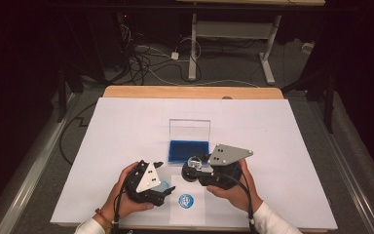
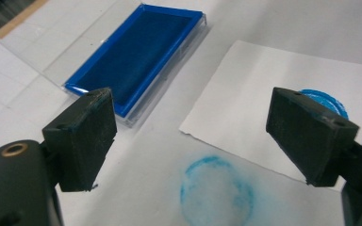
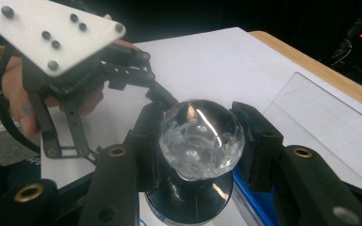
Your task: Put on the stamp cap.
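- We see the right gripper (image 1: 198, 167) pinching the stamp (image 3: 200, 141) by its clear faceted knob, jaws on either side.
- It hangs at the near edge of the blue ink pad (image 1: 190, 151), just beyond the paper slip (image 1: 187, 206).
- Left gripper (image 2: 188, 136): jaws spread, nothing between, over a faint blue ring (image 2: 217, 190).
- Open counter (image 1: 282, 146) all round.

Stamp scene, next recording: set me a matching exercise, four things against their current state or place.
1. stamp
2. ink pad
3. left tongs
4. paper slip

a. open and empty
b. lid raised, blue inside
c. gripped by the right tongs
d. bears a round blue print

Pairs: 1-c, 2-b, 3-a, 4-d
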